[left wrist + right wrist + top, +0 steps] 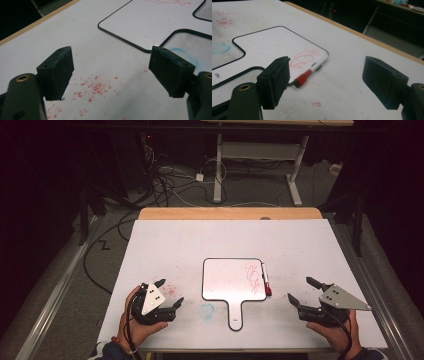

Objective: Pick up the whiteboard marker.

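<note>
At the counter's near edge: both grippers rest low, one at each side of a small handled whiteboard (234, 280).
Counter: white sheet over a wooden top (165, 245), with red specks and a faint blue ring near the left gripper.
Left gripper (169, 292): jaws wide, nothing between them; in its own view (111, 72) only speckled counter lies in the gap.
Right gripper (302, 289): jaws wide and empty; in its own view (325, 82) bare counter shows between the pads.
Marker (265, 279): lies along the whiteboard's right edge, red cap toward the person, touching or just beside the frame.
Key relation: from the right gripper the marker lies at about 10 o'clock, near; from the left gripper it lies at about 3 o'clock, across the whole board. The right hand is plainly the nearer.
Long axis: runs 12 to 6 o'clock on the counter, so the jaws would likely need to straddle it from 3 and 9.
High view adds: both hands and the board's handle pointing to 6 o'clock.
Right gripper view adds: the marker (312, 72) close up, cap nearest, beside a red scribble (304, 57).
Left gripper view adds: the board's corner (150, 25).
</note>
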The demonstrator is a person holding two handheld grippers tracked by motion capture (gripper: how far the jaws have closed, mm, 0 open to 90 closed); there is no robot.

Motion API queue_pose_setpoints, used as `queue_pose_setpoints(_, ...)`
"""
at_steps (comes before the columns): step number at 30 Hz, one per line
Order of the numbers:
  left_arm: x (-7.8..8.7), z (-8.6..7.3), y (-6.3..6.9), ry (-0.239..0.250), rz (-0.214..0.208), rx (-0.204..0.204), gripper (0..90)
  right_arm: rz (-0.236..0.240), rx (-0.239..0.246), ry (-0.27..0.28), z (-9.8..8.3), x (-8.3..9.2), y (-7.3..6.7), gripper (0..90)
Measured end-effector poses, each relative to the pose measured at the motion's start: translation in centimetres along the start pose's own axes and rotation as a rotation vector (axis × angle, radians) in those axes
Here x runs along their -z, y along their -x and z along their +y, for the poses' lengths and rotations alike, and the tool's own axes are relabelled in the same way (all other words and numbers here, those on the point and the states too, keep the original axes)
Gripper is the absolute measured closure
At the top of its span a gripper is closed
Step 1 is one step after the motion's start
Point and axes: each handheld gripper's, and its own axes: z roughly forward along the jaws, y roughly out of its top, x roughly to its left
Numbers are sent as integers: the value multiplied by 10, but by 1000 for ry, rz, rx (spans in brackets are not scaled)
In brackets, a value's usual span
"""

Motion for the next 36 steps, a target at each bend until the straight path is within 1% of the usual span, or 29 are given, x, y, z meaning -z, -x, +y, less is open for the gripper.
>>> queue_pose_setpoints(1, -4, -1, 0, -19, 1, 0, 193, 12, 1, -9, 0, -1, 0, 238)
queue_pose_setpoints(2, -5, -1, -1, -26, -1, 0, 193, 20, -1, -17, 0, -2, 0, 243)
queue_pose_setpoints(3, -7, -1, -1, -28, -3, 2, 193, 21, 1, -21, 0, -3, -1, 258)
queue_pose_setpoints(5, -8, -1, -1, -34, -6, 0, 193, 37, -2, -34, 0, -2, -1, 285)
queue_pose_setpoints(7, -8, -1, -1, -33, -7, -3, 192, 48, -17, -39, -2, -2, -1, 290)
queue_pose_setpoints(8, -8, 0, -1, -35, -7, -5, 192, 55, -20, -50, -2, -3, 0, 292)
queue_pose_setpoints(11, -9, -1, 0, -34, -10, -11, 193, 56, -36, -67, -2, -7, 3, 297)
queue_pose_setpoints(12, -10, -1, -1, -39, -18, -11, 193, 49, -42, -73, -2, -8, 4, 296)
queue_pose_setpoints(13, -10, -1, -1, -39, -18, -11, 192, 47, -45, -71, -2, -8, 5, 297)
queue_pose_setpoints(14, -11, -1, -1, -41, -18, -10, 192, 47, -45, -71, -2, -8, 5, 297)
queue_pose_setpoints(15, -12, -2, -2, -40, -23, -3, 193, 39, -48, -83, -2, -10, 6, 297)
queue_pose_setpoints(17, -11, -3, -1, -42, -28, -9, 193, 38, -43, -85, -2, -11, 7, 298)
queue_pose_setpoints(18, -11, -3, -1, -42, -28, -9, 193, 38, -33, -86, -2, -12, 6, 299)
queue_pose_setpoints(21, -10, -3, 1, -38, -35, -19, 193, 36, -33, -87, -1, -13, 6, 301)
queue_pose_setpoints(23, -8, -3, 3, -40, -37, -23, 193, 28, -24, -91, 2, -16, 7, 303)
queue_pose_setpoints(24, -8, -3, 3, -45, -33, -32, 193, 31, -24, -93, 2, -17, 7, 305)
queue_pose_setpoints(27, -8, -3, 4, -49, -32, -32, 193, 32, -17, -110, 4, -23, 8, 305)
queue_pose_setpoints(30, -9, -3, 5, -52, -30, -30, 193, 48, -35, -139, 7, -30, 10, 321)
queue_pose_setpoints(31, -10, -2, 5, -58, -32, -32, 193, 62, -48, -151, 9, -33, 12, 322)
queue_pose_setpoints(32, -10, -2, 5, -58, -32, -32, 193, 79, -65, -165, 10, -37, 13, 329)
queue_pose_setpoints(34, -13, -2, 5, -70, -32, -38, 193, 90, -93, -198, 13, -45, 16, 334)
queue_pose_setpoints(36, -15, -1, 3, -75, -37, -32, 193, 125, -140, -224, 17, -56, 20, 349)
